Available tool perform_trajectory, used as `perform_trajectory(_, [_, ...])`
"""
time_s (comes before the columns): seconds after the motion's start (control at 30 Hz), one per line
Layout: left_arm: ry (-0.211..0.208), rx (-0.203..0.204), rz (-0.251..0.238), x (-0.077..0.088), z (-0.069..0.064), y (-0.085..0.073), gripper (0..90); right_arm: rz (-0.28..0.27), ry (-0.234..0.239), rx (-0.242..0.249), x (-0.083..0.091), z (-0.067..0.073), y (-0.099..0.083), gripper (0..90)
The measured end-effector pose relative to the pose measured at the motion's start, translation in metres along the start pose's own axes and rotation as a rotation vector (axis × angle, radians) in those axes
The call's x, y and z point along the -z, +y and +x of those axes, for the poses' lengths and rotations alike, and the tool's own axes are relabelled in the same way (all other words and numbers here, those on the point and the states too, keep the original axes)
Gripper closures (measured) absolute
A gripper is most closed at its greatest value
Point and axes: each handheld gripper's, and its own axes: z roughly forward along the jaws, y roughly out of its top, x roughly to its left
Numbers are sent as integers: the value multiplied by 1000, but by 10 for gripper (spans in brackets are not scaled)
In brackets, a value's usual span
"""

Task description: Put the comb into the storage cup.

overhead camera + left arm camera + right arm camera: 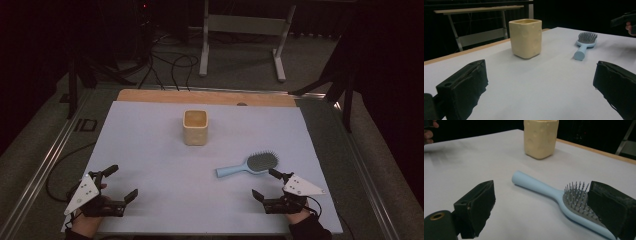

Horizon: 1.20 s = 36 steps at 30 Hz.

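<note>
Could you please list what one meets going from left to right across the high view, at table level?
Left gripper → square cream-yellow cup → light blue plastic hairbrush with grey bristle pad → right gripper; both with jaws open.

hairbrush [248,165]: pale blue, grey bristle pad | cup [195,127]: cream yellow | table [150,150]: white sheet, wooden far edge | claws: black

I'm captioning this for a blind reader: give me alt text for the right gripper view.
A light blue hairbrush lies bristles up on a white table, its head beside one jaw of the open right tongs. A cream cup stands behind it.
</note>
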Motion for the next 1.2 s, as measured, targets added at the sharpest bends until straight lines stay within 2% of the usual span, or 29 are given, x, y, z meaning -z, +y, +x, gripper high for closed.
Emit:
perform_trajectory(0.17, [-8,6,-3,0,0,0,0,36,10,18,-4,4,0,81])
perform_trajectory(0.57, [-1,2,0,-1,-1,-1,0,27,21,-5,-2,4,4,80])
perform_trajectory(0.9, [5,0,-5,1,0,0,0,46,35,7,-1,9,10,80])
perform_trajectory(1.2, [-1,6,-6,0,-1,0,0,53,23,22,4,12,27,81])
